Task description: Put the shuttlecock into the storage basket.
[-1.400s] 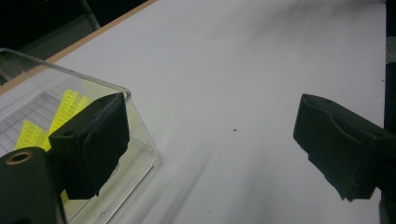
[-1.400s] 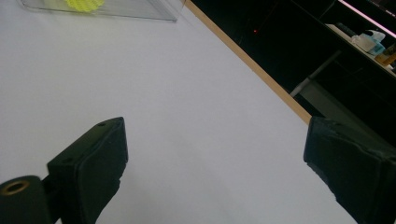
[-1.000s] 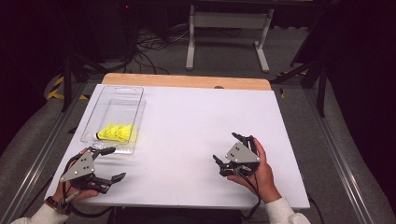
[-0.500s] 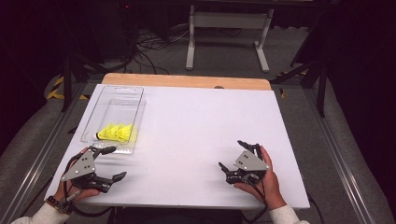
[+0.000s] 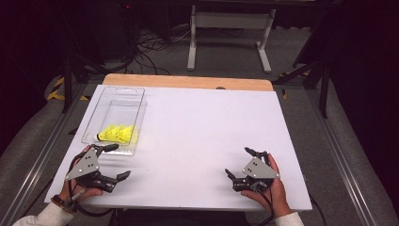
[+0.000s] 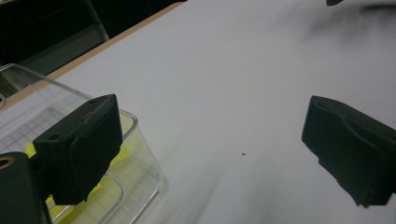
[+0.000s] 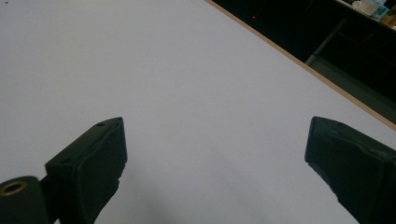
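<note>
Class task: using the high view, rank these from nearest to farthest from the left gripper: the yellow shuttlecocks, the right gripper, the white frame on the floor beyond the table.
1. Yellow shuttlecocks, in the clear tray just ahead of the left gripper.
2. Right gripper, across the table's near edge.
3. White frame, on the floor beyond the table.

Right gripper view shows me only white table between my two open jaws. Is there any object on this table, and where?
Observer: Yes. A clear tray stands along the left side of the table.
Operator: Is something inside it?
Observer: Yellow shuttlecocks, as far as I can tell. They lie nested on their side at the tray's near end.
Operator: And where is the left gripper?
Observer: The left gripper is just in front of the tray's near end. Its jaws have just been opening, and nothing is between them.
</note>
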Tool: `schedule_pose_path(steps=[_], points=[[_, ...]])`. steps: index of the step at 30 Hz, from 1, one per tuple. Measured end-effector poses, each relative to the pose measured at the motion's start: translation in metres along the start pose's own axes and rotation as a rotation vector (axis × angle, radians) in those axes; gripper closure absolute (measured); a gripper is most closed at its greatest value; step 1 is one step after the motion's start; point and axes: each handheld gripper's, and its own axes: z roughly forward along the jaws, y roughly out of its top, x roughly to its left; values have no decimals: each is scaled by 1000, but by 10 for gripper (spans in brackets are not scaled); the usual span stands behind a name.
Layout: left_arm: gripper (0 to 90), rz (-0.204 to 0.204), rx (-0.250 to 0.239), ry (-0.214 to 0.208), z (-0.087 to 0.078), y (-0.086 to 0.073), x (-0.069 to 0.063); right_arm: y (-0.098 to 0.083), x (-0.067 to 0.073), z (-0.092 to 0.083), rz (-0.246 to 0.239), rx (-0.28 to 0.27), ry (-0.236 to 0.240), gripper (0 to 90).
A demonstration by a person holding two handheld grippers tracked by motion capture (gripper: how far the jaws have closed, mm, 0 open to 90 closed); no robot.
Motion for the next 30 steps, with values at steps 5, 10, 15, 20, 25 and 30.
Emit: schedule_pose_path(steps=[5,10,15,20,25,30], points=[[41,8,0,3,2,1,0,1,2,-1,-4,-6,0,67],[26,20,9,2,4,1,0,2,3,-1,-1,-13,-5,67],[24,32,12,-5,5,2,-1,2,5,-5,1,-18,-19,67],[26,32,13,-13,6,1,-1,3,7,-7,1,-23,-22,67],[28,30,17,-18,7,0,0,3,8,-5,-3,-15,-22,67],[31,28,19,-17,7,0,1,3,8,-5,-10,-12,-27,69]])
